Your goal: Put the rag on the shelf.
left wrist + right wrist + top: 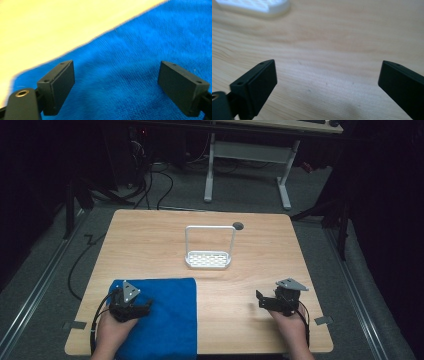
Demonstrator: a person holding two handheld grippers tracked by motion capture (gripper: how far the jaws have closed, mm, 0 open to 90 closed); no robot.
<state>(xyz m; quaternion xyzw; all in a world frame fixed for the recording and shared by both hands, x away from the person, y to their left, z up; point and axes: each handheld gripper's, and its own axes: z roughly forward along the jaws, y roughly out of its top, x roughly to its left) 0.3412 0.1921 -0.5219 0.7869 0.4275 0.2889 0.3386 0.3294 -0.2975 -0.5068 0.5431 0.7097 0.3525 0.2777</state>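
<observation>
A blue towel (162, 317) lies flat at the front left of the wooden table (255, 245). My left gripper (145, 306) rests low over the towel's left part, held by a hand, and it is open; in the left gripper view its jaws stand wide apart over the blue towel (140, 65) with nothing between them. My right gripper (260, 299) hovers at the front right over bare wood, also open and empty, with its own view looking along the tabletop (332, 62). A white rack (209, 251) with a tall handle stands mid-table.
A small dark hole (238, 225) sits in the table behind the rack. The white rack's base (254, 6) shows at the top left of the right gripper view. A desk frame (250, 165) and cables lie on the floor beyond the table.
</observation>
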